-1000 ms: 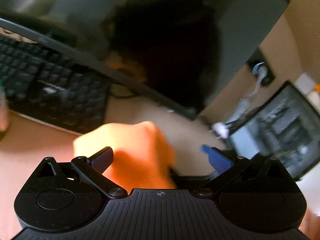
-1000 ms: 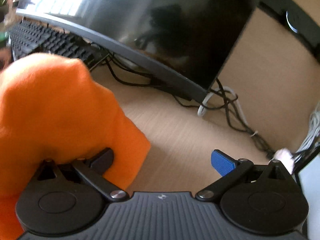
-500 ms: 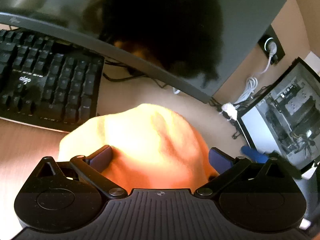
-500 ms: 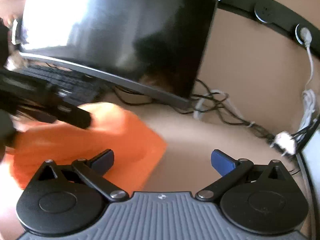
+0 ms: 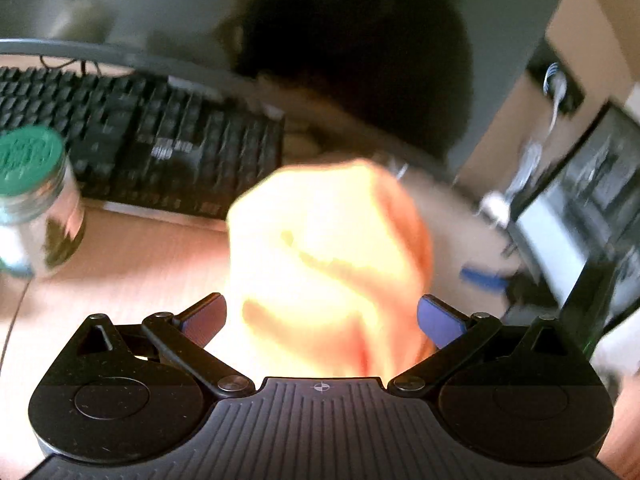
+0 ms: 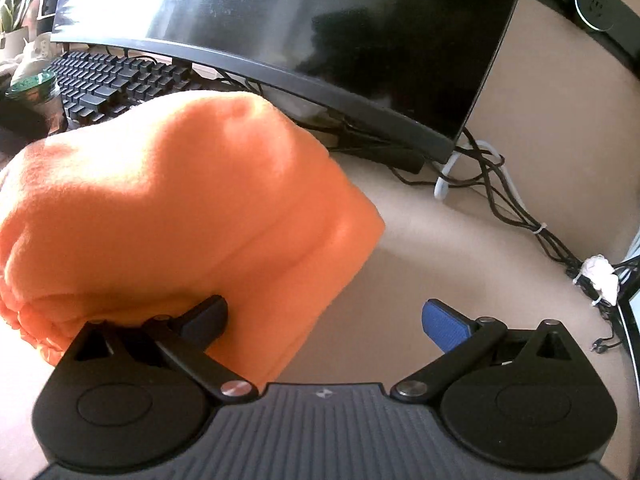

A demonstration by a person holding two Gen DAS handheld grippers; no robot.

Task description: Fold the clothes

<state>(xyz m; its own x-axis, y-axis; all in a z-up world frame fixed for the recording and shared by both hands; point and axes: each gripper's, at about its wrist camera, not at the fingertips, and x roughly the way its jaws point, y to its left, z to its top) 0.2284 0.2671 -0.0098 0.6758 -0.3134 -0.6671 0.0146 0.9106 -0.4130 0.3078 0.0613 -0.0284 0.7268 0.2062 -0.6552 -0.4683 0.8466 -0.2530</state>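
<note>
Cloth (image 6: 172, 208) edge overlaps keyboard (image 6: 108, 84); bare desk (image 6: 460, 248) rightward.

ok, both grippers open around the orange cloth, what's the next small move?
Probably close the right gripper on the orange cloth: its jaws stand wide, cloth touching only the left finger. The left gripper is open too, so nothing grips it.

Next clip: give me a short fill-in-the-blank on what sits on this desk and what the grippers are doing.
1. The cloth on the desk is ____ in colour.
2. The jar left of the cloth has a ____ lid.
3. The right gripper has its jaws ____.
4. Behind the cloth, under the monitor, lies a black ____.

Missing words: orange; green; open; keyboard
</note>
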